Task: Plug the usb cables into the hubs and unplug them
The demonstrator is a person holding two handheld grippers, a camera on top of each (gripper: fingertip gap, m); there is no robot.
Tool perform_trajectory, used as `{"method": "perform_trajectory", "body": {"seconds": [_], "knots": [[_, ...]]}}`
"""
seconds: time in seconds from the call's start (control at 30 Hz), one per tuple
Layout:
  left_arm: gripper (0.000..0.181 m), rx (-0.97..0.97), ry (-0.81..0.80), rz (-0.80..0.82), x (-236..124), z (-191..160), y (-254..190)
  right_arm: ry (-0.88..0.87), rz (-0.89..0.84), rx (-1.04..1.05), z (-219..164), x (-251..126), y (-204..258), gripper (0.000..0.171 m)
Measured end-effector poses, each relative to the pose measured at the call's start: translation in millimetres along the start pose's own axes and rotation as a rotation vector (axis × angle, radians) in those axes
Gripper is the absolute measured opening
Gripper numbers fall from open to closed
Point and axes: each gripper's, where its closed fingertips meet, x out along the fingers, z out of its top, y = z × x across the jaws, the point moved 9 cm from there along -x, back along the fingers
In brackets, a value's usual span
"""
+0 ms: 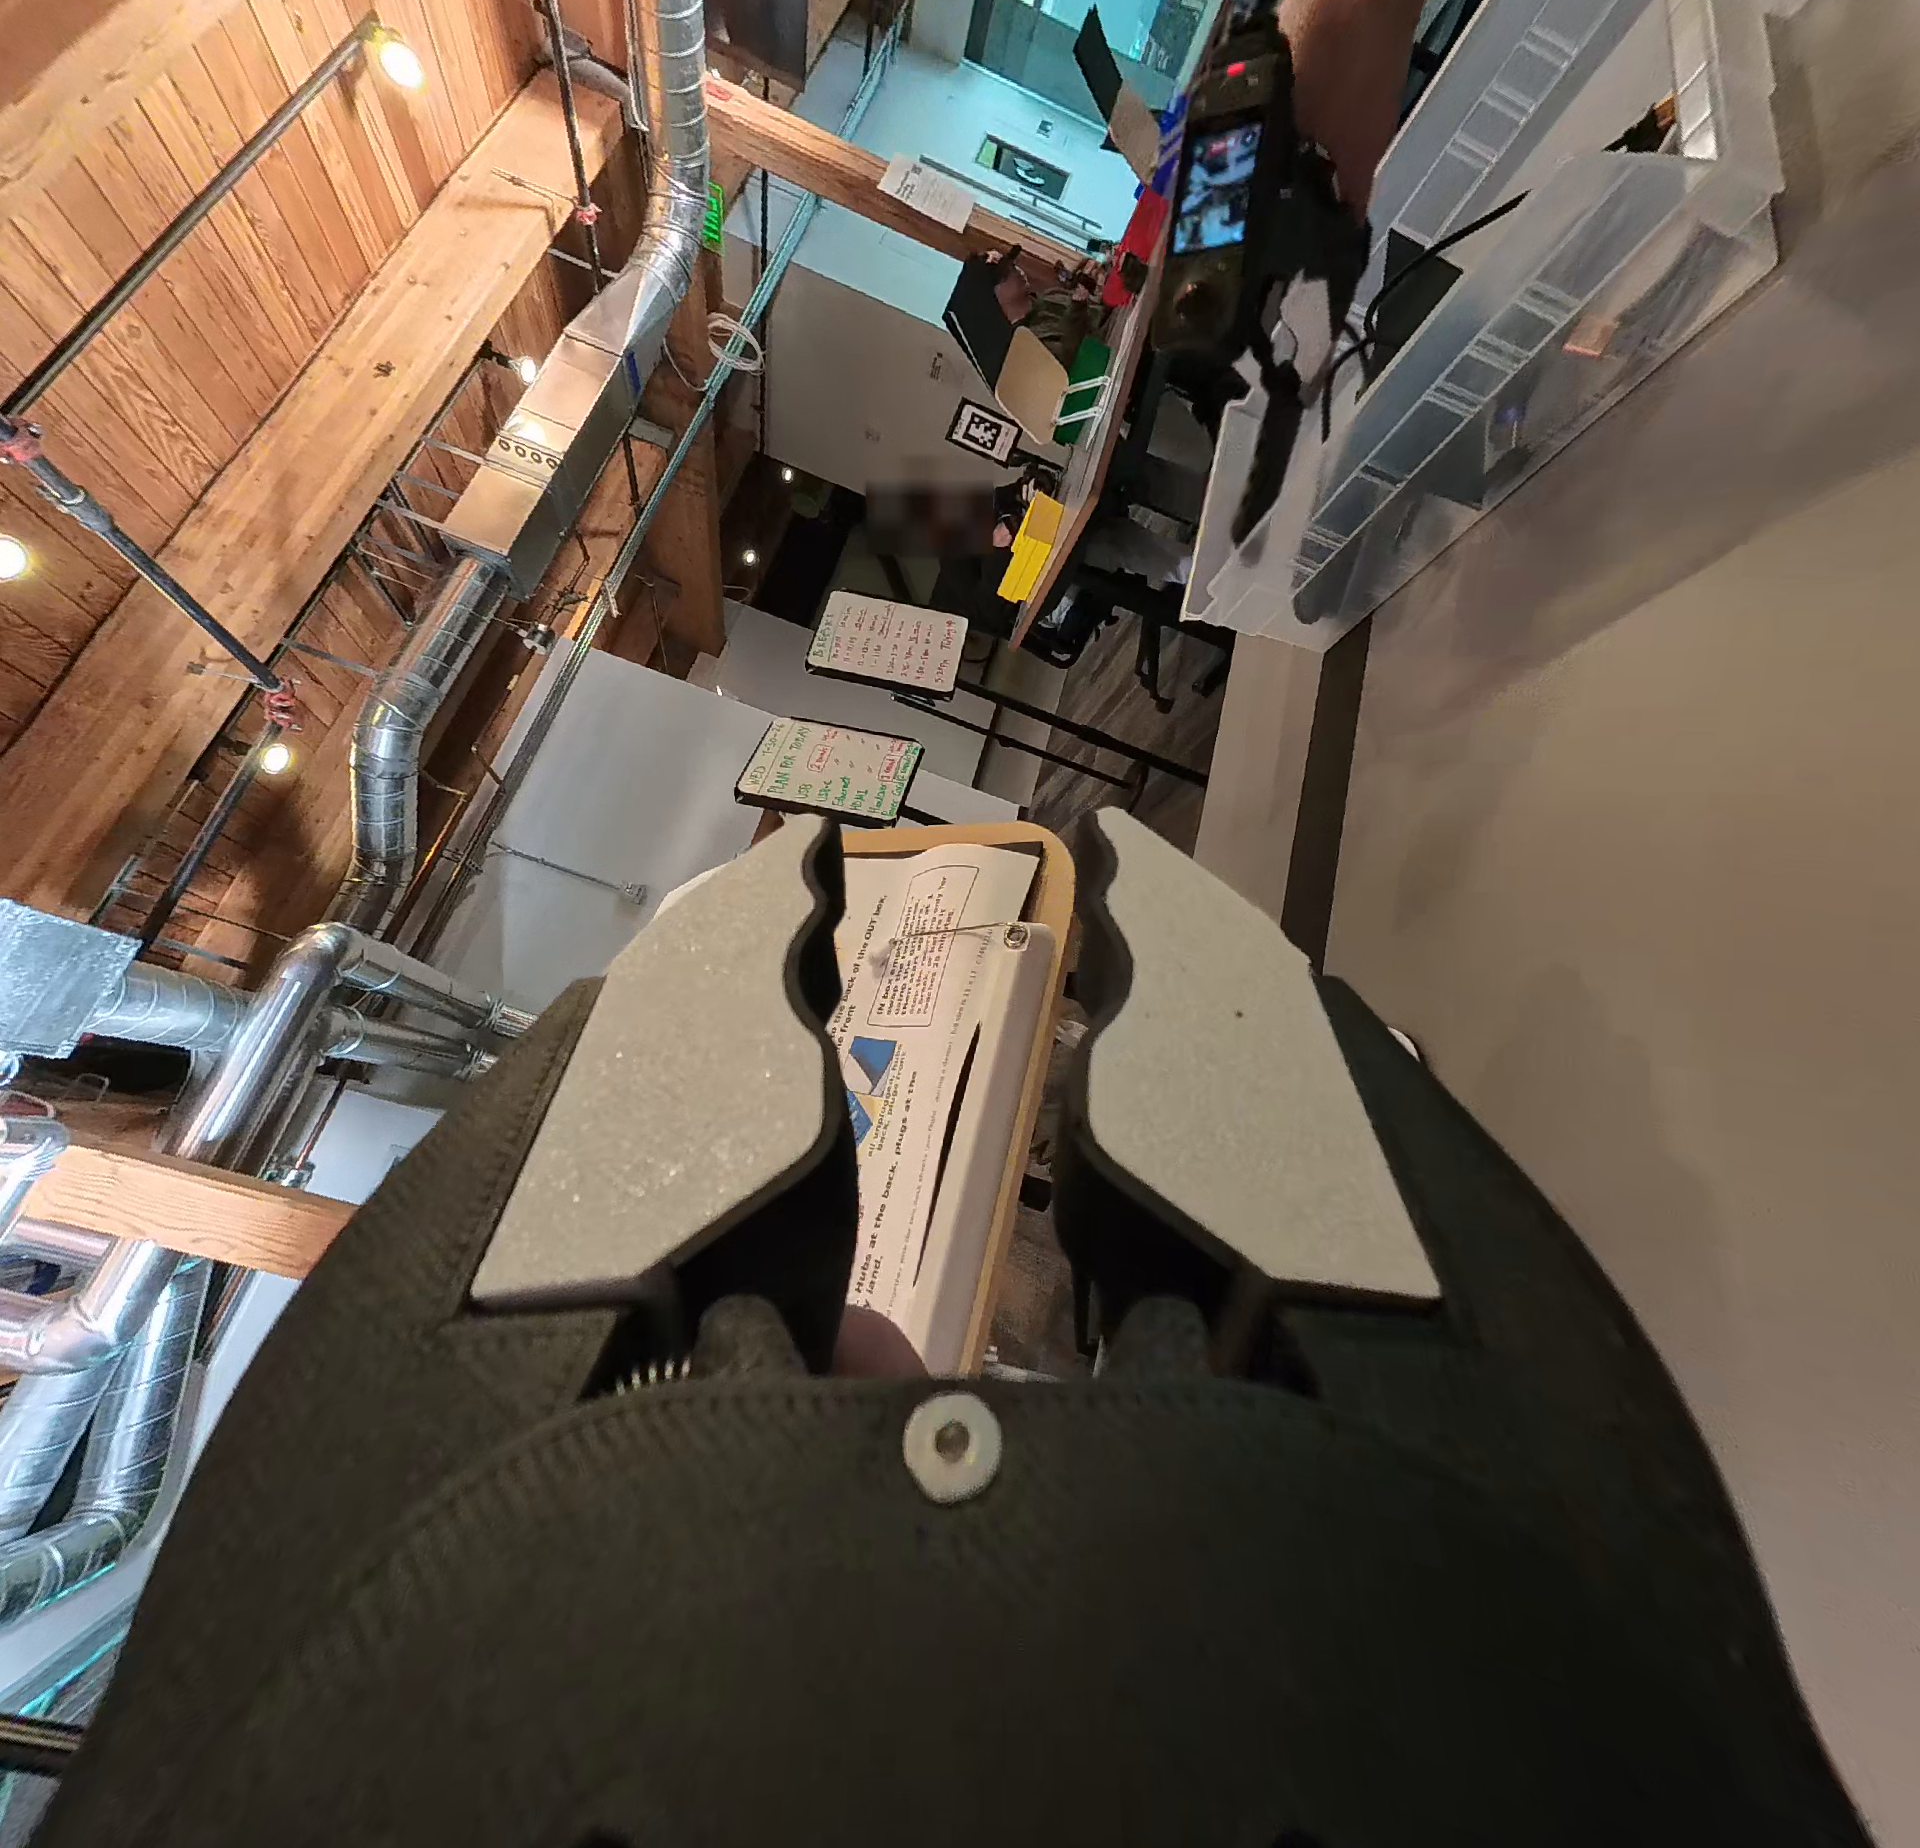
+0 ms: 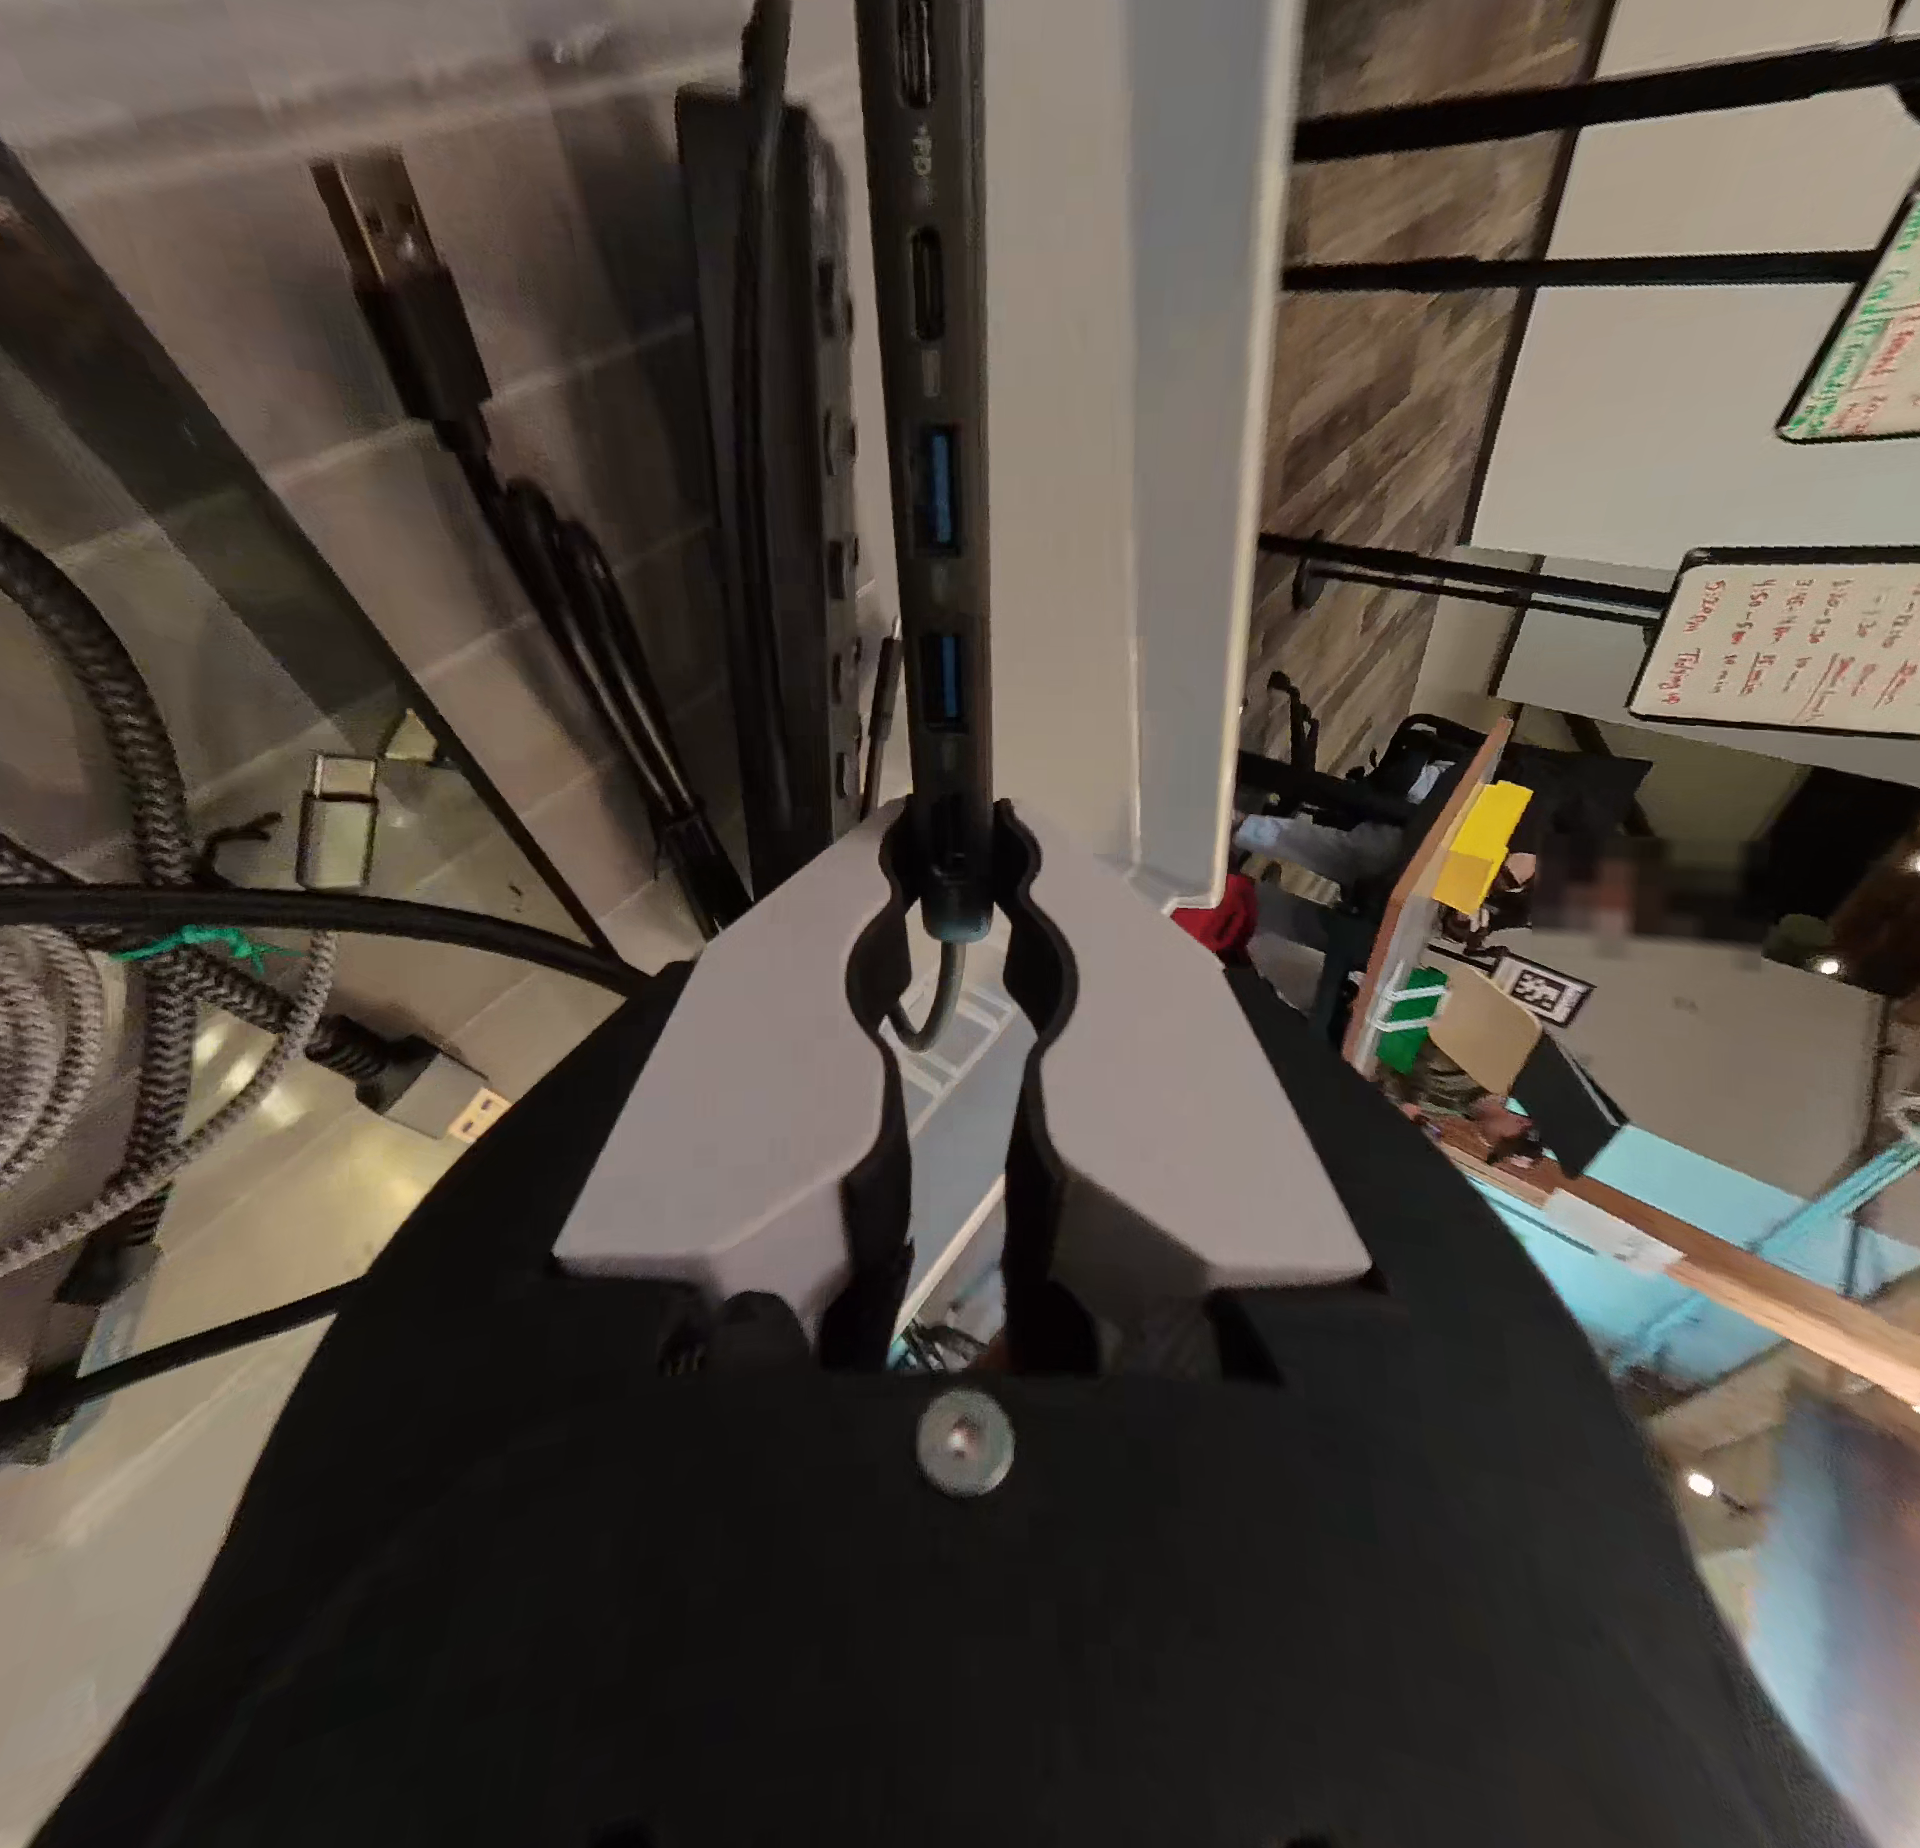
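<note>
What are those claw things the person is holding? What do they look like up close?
Each is a black, ribbed plastic body carrying two light grey, wedge-shaped fingers with wavy black inner edges and a silver screw at the base. The right gripper matches the left gripper. No sleeve is visible.

Hub (image 2: 940, 427): slim dark grey bar, seen edge-on, running straight away from the camera. Side face carries two blue USB-A ports near the held end and two oval ports beyond. Near end pinched between the right claw (image 2: 951, 863) tips; short grey lead curls from that end.

Second hub (image 2: 800, 448): black, long, lying in the clear bin (image 2: 260, 84) just left of the first.

Cables: black USB-A plug (image 2: 390, 240) loose in the bin; braided grey cable (image 2: 135, 759) coiled at left, silver plug (image 2: 338, 816) beside it.
</note>
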Motion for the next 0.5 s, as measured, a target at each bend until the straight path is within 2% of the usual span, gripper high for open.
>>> {"method": "perform_trajectory", "body": {"seconds": [0.3, 0.37, 0.47, 0.5], "knots": [[0.041, 0.013, 0.009, -0.014, -0.9, -1.1, -0.6, 0.154, 0.170, 0.009, 1.9, 20.9, 3.5, 0.010], [0.041, 0.013, 0.010, -0.015, -1.5, -0.9, 0.0, 0.181, 0.213, -0.012, 3.5, 21.1, 4.9, 0.016], [0.041, 0.017, 0.015, -0.014, -2.8, -1.6, 1.8, 0.180, 0.244, 0.016, 6.8, 15.6, 1.9, 0.039], [0.041, 0.013, 0.018, -0.014, -3.1, -2.1, 2.7, 0.164, 0.255, 0.037, 7.8, 12.0, 0.0, 0.039]]}}
